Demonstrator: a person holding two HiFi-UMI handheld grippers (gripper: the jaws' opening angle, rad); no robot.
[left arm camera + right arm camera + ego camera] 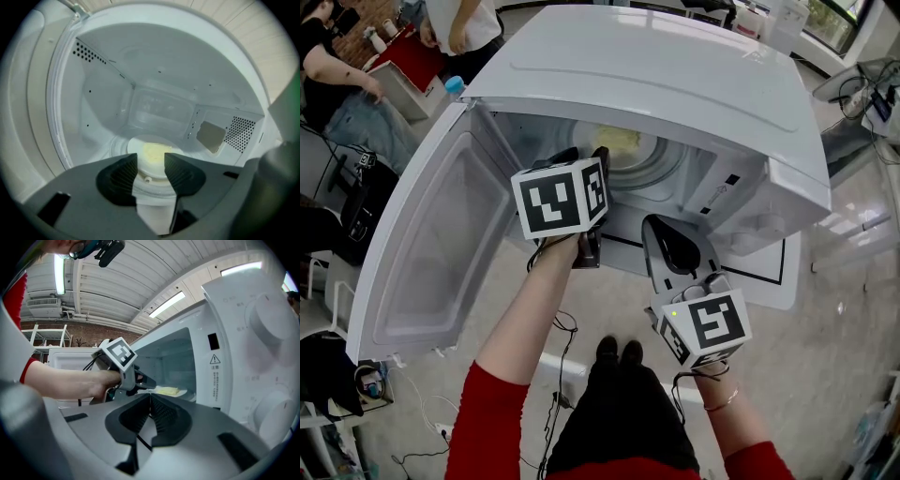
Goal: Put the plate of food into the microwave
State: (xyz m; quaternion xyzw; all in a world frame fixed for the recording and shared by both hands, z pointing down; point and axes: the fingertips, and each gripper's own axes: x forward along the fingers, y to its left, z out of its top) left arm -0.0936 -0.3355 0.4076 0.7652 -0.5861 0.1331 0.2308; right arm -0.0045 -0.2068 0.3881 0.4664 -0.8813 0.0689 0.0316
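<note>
The white microwave stands with its door swung wide to the left. Inside, on the turntable, sits a white plate with pale yellow food on it; the plate also shows in the head view. My left gripper is at the mouth of the cavity, open, its pads apart with nothing pressed between them and the plate just beyond. My right gripper is shut and empty, held outside below the control panel, with my left gripper in its view.
The open door takes up the space at left. People sit and stand at the back left near a red-topped surface. Cables trail over the floor beneath me. A cluttered table edge is at far right.
</note>
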